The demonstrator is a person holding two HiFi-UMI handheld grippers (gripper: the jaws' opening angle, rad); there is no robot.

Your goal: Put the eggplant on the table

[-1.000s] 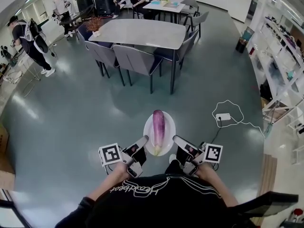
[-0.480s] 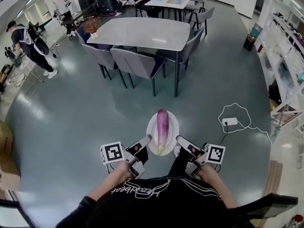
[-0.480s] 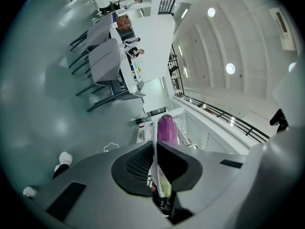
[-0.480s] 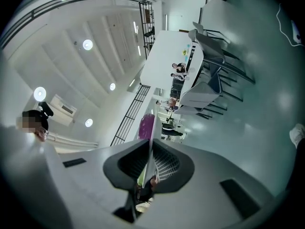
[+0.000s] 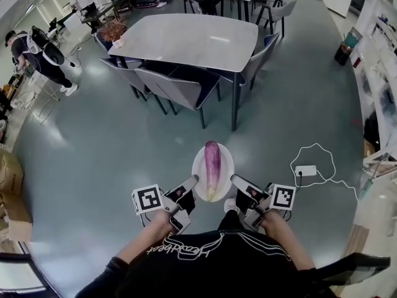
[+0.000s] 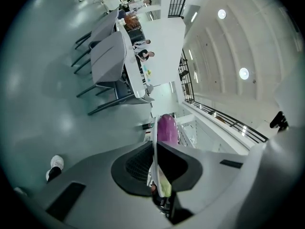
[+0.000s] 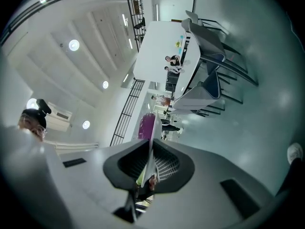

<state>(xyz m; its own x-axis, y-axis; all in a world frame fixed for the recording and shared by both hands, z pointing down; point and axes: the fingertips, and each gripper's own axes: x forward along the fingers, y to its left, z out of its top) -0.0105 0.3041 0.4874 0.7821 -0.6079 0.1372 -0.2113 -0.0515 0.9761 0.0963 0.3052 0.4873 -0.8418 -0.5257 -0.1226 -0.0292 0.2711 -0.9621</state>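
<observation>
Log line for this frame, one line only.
left gripper: shut on plate rim | right gripper: shut on plate rim | eggplant: lying on plate | table: ahead, not reached

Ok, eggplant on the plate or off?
On it: the eggplant lies along the white plate, clamped at opposite rims by left gripper and right gripper.

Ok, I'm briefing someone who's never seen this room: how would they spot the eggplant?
From the big grey table, look down the floor toward the person. The left gripper and right gripper each pinch the rim of a white plate; the eggplant on it is the only purple thing.
</observation>
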